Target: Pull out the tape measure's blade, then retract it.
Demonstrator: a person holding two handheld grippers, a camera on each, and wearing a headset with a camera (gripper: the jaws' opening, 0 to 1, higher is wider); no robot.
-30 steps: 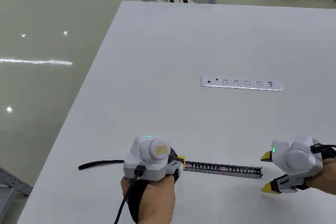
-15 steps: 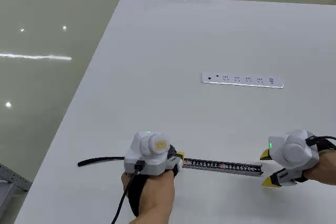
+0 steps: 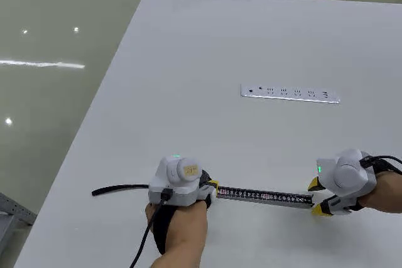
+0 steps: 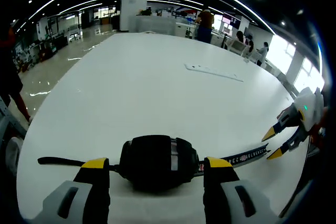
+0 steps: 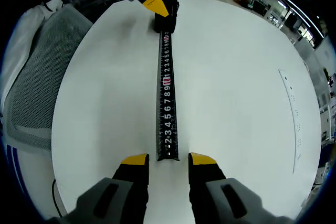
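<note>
Now nearer, right gripper (image 5: 169, 160) fingers (image 5: 137, 160) apart astride blade (image 5: 166, 87) tip; left gripper (image 4: 156, 165) fingers (image 4: 97, 164) tight on tape measure (image 4: 152, 153).

Between the parted, yellow-tipped jaws of the right gripper (image 5: 168, 159): the free end of a black, white-numbered tape measure blade (image 5: 167, 87), untouched, flat on the white bench (image 5: 226, 66). At its far end, the black tape measure case (image 5: 166, 20), against the left gripper (image 5: 156, 4). Off to the right, a flat white power strip (image 5: 292, 124).
</note>
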